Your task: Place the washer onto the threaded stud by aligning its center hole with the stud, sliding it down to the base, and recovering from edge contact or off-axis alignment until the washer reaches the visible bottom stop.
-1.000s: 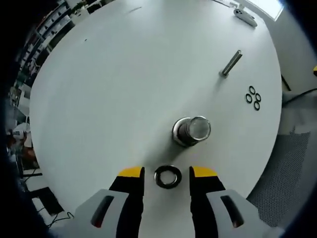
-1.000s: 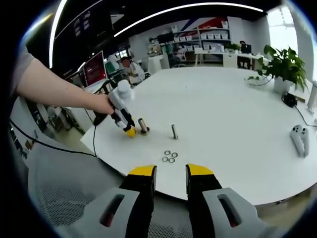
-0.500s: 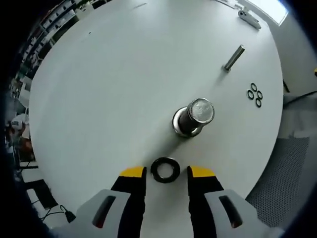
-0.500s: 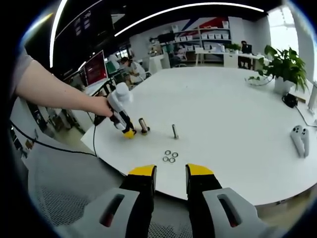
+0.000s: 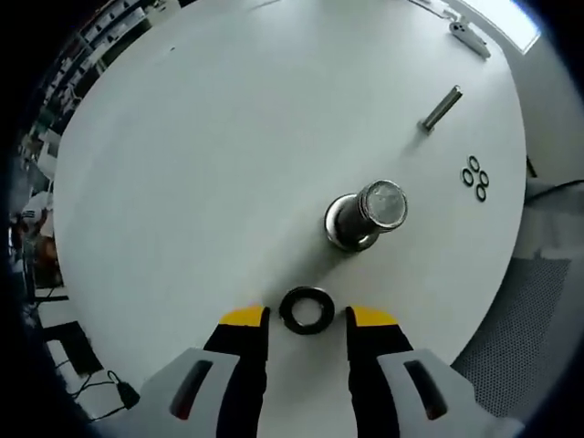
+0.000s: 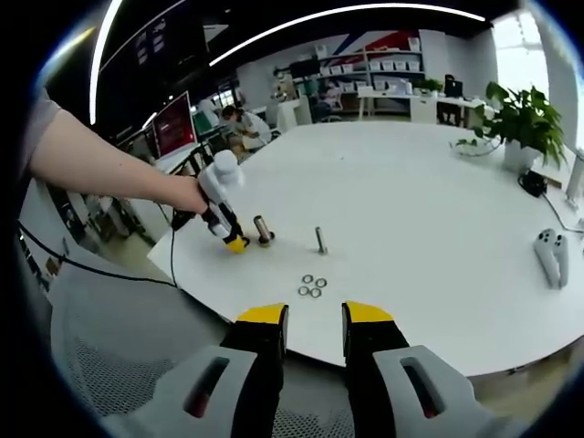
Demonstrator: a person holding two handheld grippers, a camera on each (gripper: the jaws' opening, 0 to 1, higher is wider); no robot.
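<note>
Washer (image 5: 306,310) on white round table (image 5: 228,155)

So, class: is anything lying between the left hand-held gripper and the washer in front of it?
Nothing visible. The washer lies flat on the table just ahead of the open left hand-held gripper, in line with the gap between its jaws. The stud stands beyond the washer, apart from it.

No legible text, label, brand, number or sign is showing in either the left gripper view or the right gripper view. Markings on the distant wall (image 6: 365,41) and red screen (image 6: 173,128) are appearing too small and blurred to read.
</note>
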